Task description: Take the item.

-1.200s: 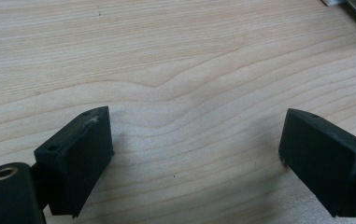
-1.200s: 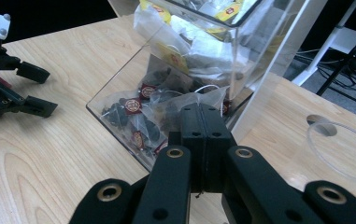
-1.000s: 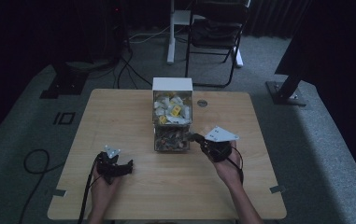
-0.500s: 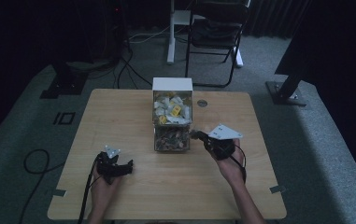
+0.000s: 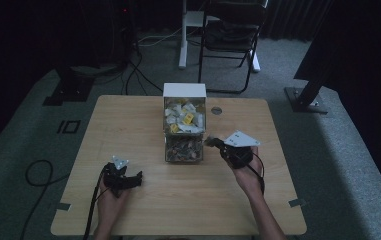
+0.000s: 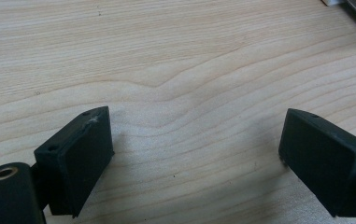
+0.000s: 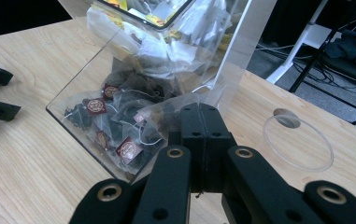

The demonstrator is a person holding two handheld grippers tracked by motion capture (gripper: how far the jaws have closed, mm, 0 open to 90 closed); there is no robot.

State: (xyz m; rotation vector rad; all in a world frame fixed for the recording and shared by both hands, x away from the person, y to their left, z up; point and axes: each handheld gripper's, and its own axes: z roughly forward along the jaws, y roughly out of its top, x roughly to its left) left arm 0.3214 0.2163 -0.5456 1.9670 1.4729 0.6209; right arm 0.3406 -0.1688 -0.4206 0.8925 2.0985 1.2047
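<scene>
Two grippers work over a pale wooden tabletop that stands on grey carpet, with a dark folding chair beyond its far edge. Near the middle of the tabletop stands a clear dispenser box with a white top; its upper part holds white and yellow sachets, and its lower tray holds dark tea bags in clear wrappers with small round red labels. In the right gripper view the open tray of the dispenser box lies just ahead of the jaws, its clear wall slanting toward the wood.

On the person's right side, the right gripper reaches in at the lower right corner of the dispenser, a grey three-cornered plate on its top. Its jaws are pressed together, and in its own view the right gripper pinches the edge of a clear-wrapped tea bag at the tray's mouth; the tea bag touches the others heaped behind it.

The left gripper rests low over the near left part of the tabletop, well apart from the dispenser. Its own view shows the left gripper spread wide, with bare wood between the jaws.

A round cable hole sits in the tabletop just right of the dispenser.
</scene>
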